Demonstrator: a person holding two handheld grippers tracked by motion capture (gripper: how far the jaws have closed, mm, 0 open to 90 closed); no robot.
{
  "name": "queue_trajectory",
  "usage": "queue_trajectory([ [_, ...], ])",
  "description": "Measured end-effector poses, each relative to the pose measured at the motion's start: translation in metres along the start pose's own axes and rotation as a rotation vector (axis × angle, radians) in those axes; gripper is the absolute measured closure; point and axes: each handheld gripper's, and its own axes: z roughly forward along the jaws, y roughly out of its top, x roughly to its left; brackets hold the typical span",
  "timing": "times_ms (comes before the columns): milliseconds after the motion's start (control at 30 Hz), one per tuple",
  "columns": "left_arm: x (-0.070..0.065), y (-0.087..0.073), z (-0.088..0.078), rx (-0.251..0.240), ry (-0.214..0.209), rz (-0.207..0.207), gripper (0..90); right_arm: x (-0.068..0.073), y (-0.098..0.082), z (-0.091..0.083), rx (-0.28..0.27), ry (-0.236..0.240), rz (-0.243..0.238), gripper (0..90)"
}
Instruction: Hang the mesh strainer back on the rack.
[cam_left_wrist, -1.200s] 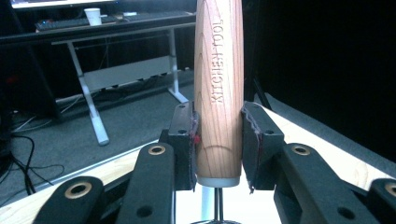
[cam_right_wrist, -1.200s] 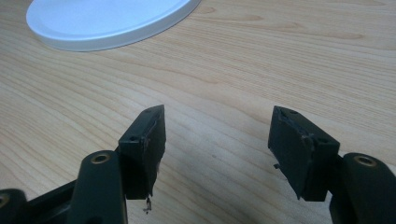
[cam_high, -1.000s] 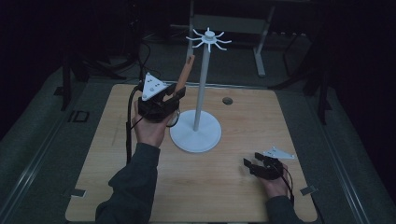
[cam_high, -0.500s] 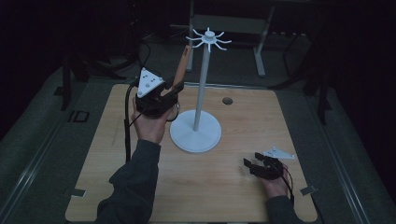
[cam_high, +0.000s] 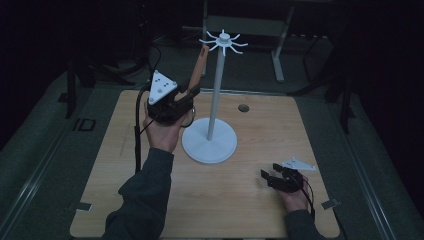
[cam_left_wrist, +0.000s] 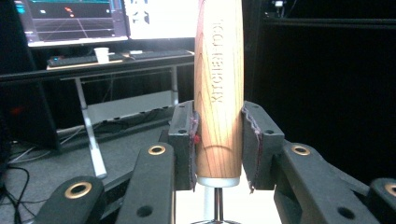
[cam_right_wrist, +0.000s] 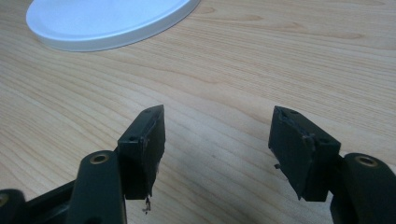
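Moved: left tongs (cam_high: 187, 95) lifted the wooden handle (cam_high: 198, 67) higher beside the one white stand (cam_high: 210, 142)
Left: clamped on handle
Right tongs (cam_high: 270, 178): apart, near surface's (cam_high: 250, 210) front right edge, open room around

Pale wood table (cam_high: 150, 200) — light grain lines; on it a plain white stand (cam_high: 210, 145), beside it a tan wooden handle (cam_left_wrist: 218, 88) — engraved lettering — between black jaws.

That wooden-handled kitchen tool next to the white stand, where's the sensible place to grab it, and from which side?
Probably the wooden handle, low down near its metal collar, as the left gripper grips it now. The handle is straight and smooth-sided, so flat pads clamp it squarely from two opposite sides. Coming from below, as here, leaves the upper end free beside the white stand and its hooks.
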Motion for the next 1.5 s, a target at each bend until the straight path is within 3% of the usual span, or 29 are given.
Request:
queue_trajectory([
  [667,0.002,0.002,0.019,0.055,-0.027,-0.011,68.3,0.0,0.0,0.0,-0.001,0.001,0.001,35.8],
  [967,0.005,-0.002,0.017,0.063,-0.041,-0.026,66.3,0.0,0.0,0.0,-0.001,0.001,-0.001,35.7],
  [1500,0.008,-0.006,0.006,0.07,-0.066,-0.045,55.2,0.0,0.0,0.0,0.001,-0.001,-0.001,35.6],
])
